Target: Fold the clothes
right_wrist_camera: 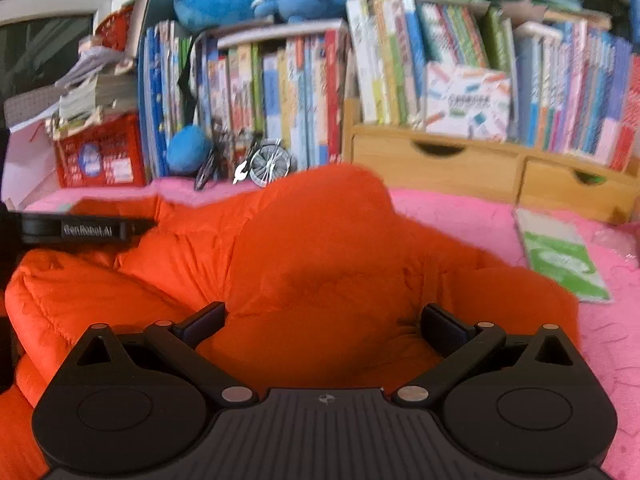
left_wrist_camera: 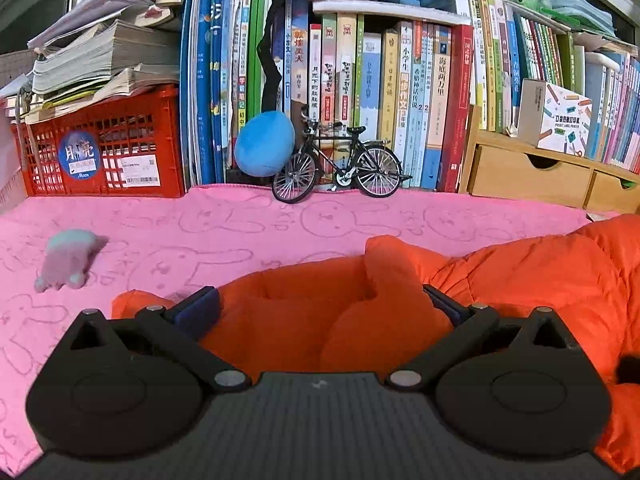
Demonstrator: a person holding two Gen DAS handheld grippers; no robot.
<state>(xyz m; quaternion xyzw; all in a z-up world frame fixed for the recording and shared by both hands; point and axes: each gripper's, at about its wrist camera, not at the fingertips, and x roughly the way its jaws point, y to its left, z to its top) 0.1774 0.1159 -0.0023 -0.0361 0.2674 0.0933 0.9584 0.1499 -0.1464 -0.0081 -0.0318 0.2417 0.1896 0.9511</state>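
An orange puffy jacket [left_wrist_camera: 520,280] lies crumpled on the pink rabbit-print blanket [left_wrist_camera: 200,240]. In the left wrist view my left gripper [left_wrist_camera: 320,306] stands open, its dark fingers [left_wrist_camera: 198,310] wide apart, with a bunched fold of the jacket bulging between them. My right gripper [right_wrist_camera: 324,322] is also open, fingers [right_wrist_camera: 444,326] spread over the middle of the jacket [right_wrist_camera: 320,248], which rises in a hump ahead. The left gripper's body [right_wrist_camera: 80,230] shows at the left edge of the right wrist view, over the jacket's left part. The right wrist view is blurred.
Packed bookshelves [left_wrist_camera: 400,100] line the back, with a red crate [left_wrist_camera: 104,148], a blue plush [left_wrist_camera: 264,148], a model bicycle [left_wrist_camera: 340,168] and wooden drawers [right_wrist_camera: 480,168]. A small grey-pink plush toy [left_wrist_camera: 66,260] lies left on the blanket. A green-white booklet [right_wrist_camera: 560,256] lies right of the jacket.
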